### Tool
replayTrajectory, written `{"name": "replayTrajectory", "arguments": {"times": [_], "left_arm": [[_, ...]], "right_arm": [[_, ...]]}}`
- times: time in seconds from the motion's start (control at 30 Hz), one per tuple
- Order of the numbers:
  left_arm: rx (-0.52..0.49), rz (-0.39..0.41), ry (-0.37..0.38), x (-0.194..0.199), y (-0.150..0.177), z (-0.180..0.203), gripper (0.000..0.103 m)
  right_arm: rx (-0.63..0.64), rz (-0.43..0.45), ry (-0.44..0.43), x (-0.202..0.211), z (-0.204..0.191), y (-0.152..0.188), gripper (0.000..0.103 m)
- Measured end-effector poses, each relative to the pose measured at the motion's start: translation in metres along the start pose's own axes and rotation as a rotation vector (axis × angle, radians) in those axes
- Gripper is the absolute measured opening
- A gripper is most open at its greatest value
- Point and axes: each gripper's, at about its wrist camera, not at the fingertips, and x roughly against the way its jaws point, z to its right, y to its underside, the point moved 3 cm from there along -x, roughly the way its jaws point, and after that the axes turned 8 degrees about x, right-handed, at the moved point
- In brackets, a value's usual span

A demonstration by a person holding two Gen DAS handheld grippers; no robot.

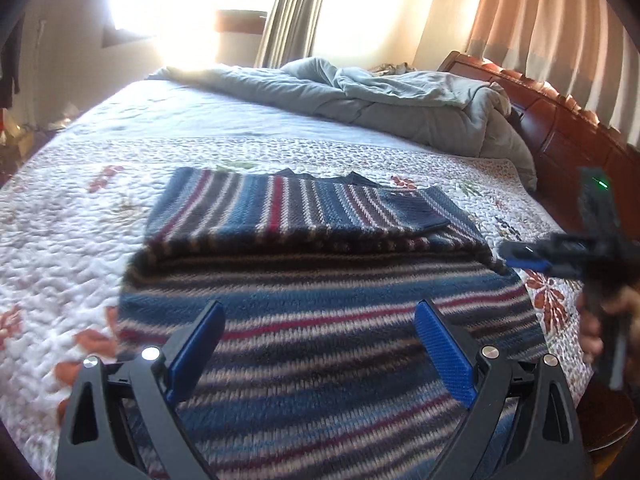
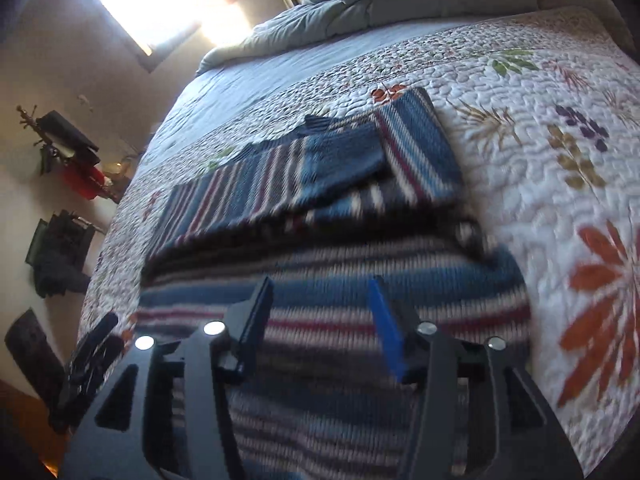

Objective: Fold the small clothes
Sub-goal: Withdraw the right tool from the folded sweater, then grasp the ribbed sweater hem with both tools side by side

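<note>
A striped knit sweater [image 1: 320, 264] in blue, grey, white and dark red lies on the quilted bed, its sleeves folded across the upper body. It also shows in the right wrist view [image 2: 320, 208]. My left gripper [image 1: 320, 320] is open and empty, hovering over the sweater's lower part. My right gripper [image 2: 320, 296] is open and empty, also above the lower part. The right gripper shows in the left wrist view [image 1: 532, 258] by the sweater's right edge. The left gripper shows in the right wrist view [image 2: 90, 356] at the sweater's left edge.
The floral quilt [image 1: 80, 240] covers the bed. A rumpled grey duvet [image 1: 380, 100] lies at the far end. A wooden headboard [image 1: 560, 128] runs along the right. Clothes hang on a rack [image 2: 68, 148] by the left wall.
</note>
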Motion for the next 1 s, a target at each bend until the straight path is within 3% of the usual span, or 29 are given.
{"name": "replayTrajectory", "arguments": {"times": [0.13, 0.23, 0.33, 0.4, 0.5, 0.67, 0.87, 0.9, 1.0], "left_arm": [[-0.02, -0.006, -0.055, 0.043, 0.013, 0.007, 0.096], [-0.015, -0.021, -0.076, 0.071, 0.024, 0.008, 0.098], [0.041, -0.096, -0.021, 0.096, 0.04, -0.002, 0.099], [0.135, -0.161, 0.058, 0.109, 0.052, -0.021, 0.099], [0.258, -0.237, 0.128, 0.118, 0.071, -0.052, 0.099], [0.41, -0.285, 0.187, 0.126, 0.099, -0.091, 0.099], [0.63, -0.417, 0.293, 0.103, 0.132, -0.118, 0.099], [0.659, -0.439, 0.302, 0.097, 0.137, -0.119, 0.099], [0.705, -0.494, 0.276, 0.082, 0.151, -0.122, 0.099]], "right_arm": [[0.018, 0.011, -0.016, 0.037, -0.011, 0.04, 0.077], [0.017, 0.015, -0.042, 0.065, -0.02, 0.071, 0.082], [-0.009, 0.036, -0.08, 0.094, -0.024, 0.097, 0.087], [-0.021, 0.043, -0.093, 0.113, -0.024, 0.114, 0.091], [-0.027, 0.027, -0.102, 0.13, -0.016, 0.137, 0.091], [-0.097, -0.034, -0.127, 0.14, 0.012, 0.178, 0.091], [-0.243, -0.076, -0.182, 0.129, 0.048, 0.213, 0.091], [-0.268, -0.085, -0.192, 0.125, 0.053, 0.217, 0.089], [-0.302, -0.11, -0.211, 0.115, 0.061, 0.224, 0.069]]}}
